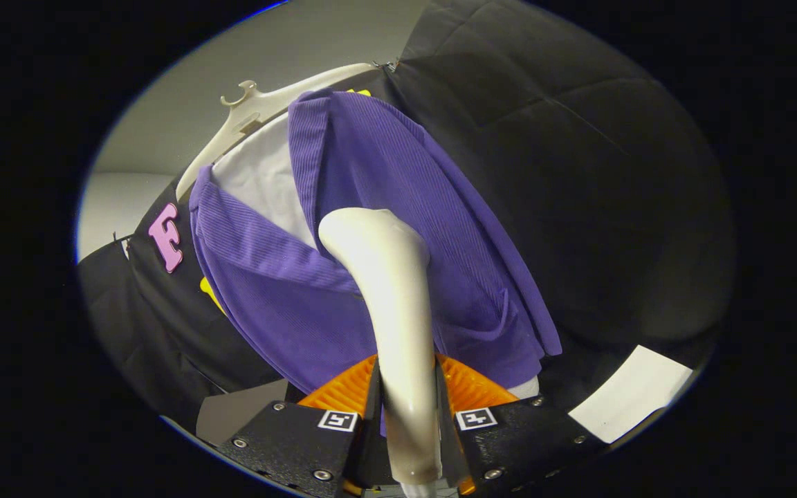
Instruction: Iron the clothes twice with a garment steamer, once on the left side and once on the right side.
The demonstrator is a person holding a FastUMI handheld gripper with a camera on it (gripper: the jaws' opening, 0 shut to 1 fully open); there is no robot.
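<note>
**Steamer clamped, head against the purple garment**

The gripper (409,408) is closed nearly all the way, both fingers pressing on the handle of the garment steamer (391,304), which runs out from between them toward 12 o'clock. Holding it low on the handle seems meant to leave the head free to meet the cloth. The head ends against the purple garment (385,180), near its middle, where the front panels overlap.

The garment hangs on a pale hanger (246,117) at about 11 o'clock from the fingers, over a white inner layer (263,183), so the fabric hangs free for steaming. A white sheet (630,401) lies at 3 o'clock.

The steamer's face is turned away, so actual contact and any steam are hard to judge. The handle's lower end is cut off below the fingers, and the garment's hem is hidden behind them.
</note>
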